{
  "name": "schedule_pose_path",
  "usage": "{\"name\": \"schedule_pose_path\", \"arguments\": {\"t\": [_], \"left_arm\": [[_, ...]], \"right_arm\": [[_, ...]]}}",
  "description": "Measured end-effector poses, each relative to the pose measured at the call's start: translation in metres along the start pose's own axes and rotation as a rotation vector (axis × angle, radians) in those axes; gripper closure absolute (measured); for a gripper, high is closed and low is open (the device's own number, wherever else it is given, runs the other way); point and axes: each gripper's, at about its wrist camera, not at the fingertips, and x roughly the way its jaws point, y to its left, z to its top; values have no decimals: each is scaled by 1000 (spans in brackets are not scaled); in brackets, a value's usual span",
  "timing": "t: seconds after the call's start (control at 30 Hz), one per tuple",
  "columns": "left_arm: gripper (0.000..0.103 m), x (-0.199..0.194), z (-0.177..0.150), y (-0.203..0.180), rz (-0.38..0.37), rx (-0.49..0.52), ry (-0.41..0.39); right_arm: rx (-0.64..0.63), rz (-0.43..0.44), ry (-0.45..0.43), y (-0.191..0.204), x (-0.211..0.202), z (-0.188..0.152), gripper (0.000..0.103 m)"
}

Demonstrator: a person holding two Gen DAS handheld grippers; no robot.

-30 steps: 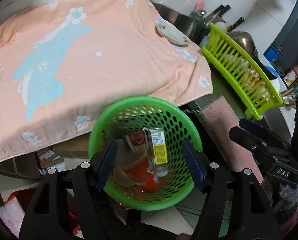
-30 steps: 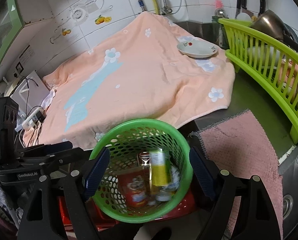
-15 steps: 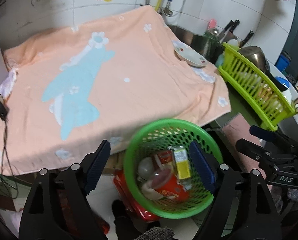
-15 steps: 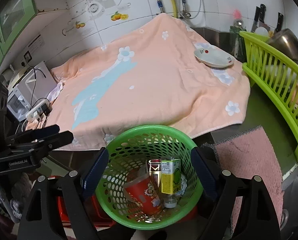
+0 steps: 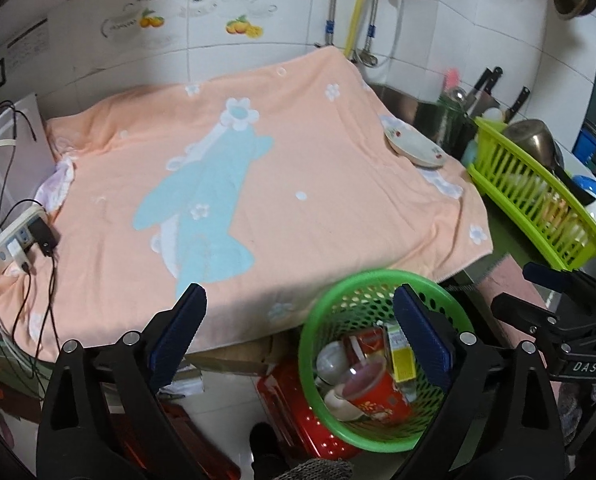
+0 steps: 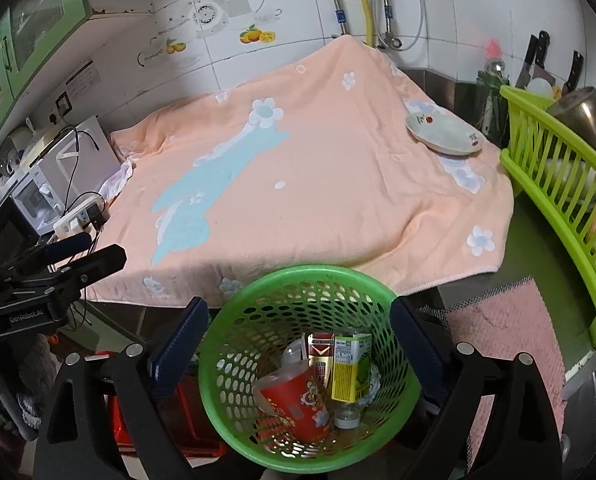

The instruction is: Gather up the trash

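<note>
A green perforated basket (image 5: 372,276) (image 6: 310,270) stands low in front of the counter. In it lie a red paper cup (image 5: 374,394) (image 6: 298,406), a yellow carton (image 5: 401,354) (image 6: 350,364) and a red-and-white pack (image 6: 322,354). My left gripper (image 5: 302,332) hangs above and left of the basket, its jaws opening, nothing between them. My right gripper (image 6: 298,344) hovers over the basket, jaws also opening, pads clear of the rim. Each gripper shows at the edge of the other's view: the right gripper (image 5: 558,312) and the left gripper (image 6: 58,256).
A peach towel (image 5: 298,168) with a blue figure covers the counter; a white plate (image 5: 414,148) rests at its far right. A lime dish rack (image 5: 538,208), a pink cloth (image 6: 510,320) and knives lie right. A power strip (image 5: 14,240) with cables and a white appliance (image 6: 46,184) sit left. A red crate (image 5: 298,404) sits under the basket.
Both grippers drew back and rose, showing more of the towel and wall. The basket slid from between the left fingers to their lower right. Both pairs of jaws spread wider.
</note>
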Motion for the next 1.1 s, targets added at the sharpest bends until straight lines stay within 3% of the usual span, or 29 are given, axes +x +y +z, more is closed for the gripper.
{"name": "schedule_pose_path", "arguments": {"t": [0.37,0.73,1.1], "left_arm": [[8,-13,4,13,60,-31,-65],[5,-28,6,12,128,17,-135],[5,-30,7,11,155,18,-153]], "right_arm": [[-32,-21,-25,14,0,11,10],[-37,-31,-46,20,0,17,10],[-49,-46,-57,21,0,20,10]]}}
